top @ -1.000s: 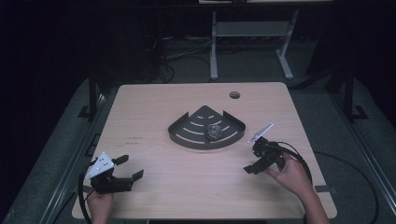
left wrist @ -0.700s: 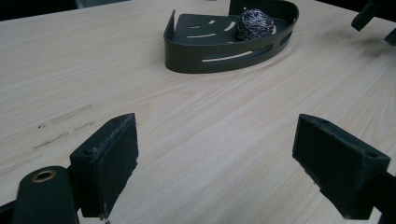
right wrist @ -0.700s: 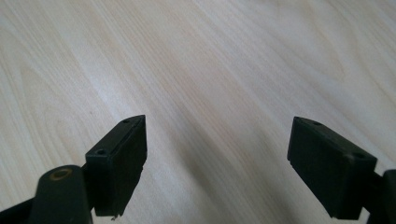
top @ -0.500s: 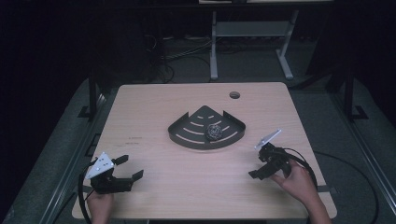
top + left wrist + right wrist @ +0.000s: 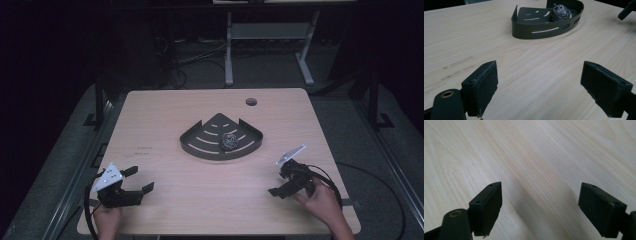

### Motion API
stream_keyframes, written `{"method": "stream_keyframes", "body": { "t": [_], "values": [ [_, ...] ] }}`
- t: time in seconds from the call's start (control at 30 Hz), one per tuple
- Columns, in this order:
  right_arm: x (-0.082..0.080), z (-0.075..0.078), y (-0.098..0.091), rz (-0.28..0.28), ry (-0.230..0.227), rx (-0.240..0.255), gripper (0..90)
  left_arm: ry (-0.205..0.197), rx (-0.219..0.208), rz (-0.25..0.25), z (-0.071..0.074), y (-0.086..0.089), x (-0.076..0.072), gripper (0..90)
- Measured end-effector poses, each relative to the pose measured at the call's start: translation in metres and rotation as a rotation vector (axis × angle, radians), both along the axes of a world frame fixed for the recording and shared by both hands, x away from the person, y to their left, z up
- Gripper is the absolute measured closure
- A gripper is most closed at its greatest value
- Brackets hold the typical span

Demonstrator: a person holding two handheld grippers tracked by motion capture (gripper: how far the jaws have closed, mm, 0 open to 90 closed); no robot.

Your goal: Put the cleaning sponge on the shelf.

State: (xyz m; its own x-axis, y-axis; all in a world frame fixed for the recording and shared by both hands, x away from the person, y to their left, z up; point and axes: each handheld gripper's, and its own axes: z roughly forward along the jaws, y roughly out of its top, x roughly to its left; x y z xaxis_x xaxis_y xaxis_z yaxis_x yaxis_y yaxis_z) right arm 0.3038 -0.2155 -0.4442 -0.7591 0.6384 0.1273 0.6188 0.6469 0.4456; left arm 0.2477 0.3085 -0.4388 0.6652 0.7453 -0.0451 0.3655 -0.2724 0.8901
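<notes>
Left hand-held gripper (image 5: pixel 134 180): at about 8 o'clock on the bench, near the front-left corner; jaws spread wide, nothing between them; pads (image 5: pixel 484 87) hovering over bare wood in the left gripper view; grey three-cornered plate on top; gripped from below by the left hand (image 5: pixel 107 220).
Bench (image 5: pixel 165 135): pale wood grain, rounded corners; faint marks on the surface at roughly 9 o'clock.
Corner caddy (image 5: pixel 200 145): dark, fan-shaped, slotted floor, low wall; just past the bench centre toward 12 o'clock; curved side facing the person, pointed corner facing away; well apart from both grippers; seen at 12 to 1 o'clock in the left gripper view (image 5: pixel 541 23).
Steel scourer (image 5: pixel 230 141): crumpled grey metal ball, lying inside the caddy on its right half, close to the right wall; untouched by either gripper; also seen resting in the caddy in the left gripper view (image 5: pixel 559 13).
Cable hole (image 5: pixel 251 102): small round opening in the bench at about 1 o'clock, beyond the caddy.
Right hand-held gripper (image 5: pixel 280 183): at about 4 o'clock, near the right edge; jaws apart and lately opening further, holding nothing; tips angled toward the bench centre; pads (image 5: pixel 489 205) over bare wood in the right gripper view; grey plate tilted upward; held by the right hand (image 5: pixel 322 202), cable looping off to the right.
</notes>
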Motion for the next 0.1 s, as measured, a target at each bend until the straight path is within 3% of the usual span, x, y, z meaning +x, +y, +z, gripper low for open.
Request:
{"method": "stream_keyframes", "body": {
  "t": [0.1],
  "values": [
    [-0.0068,-0.0008,-0.0027,-0.01,-0.012,0.015,17.6,-0.002,0.002,-0.001,-0.0001,0.0001,0.0004,13.7]
  ]
}}
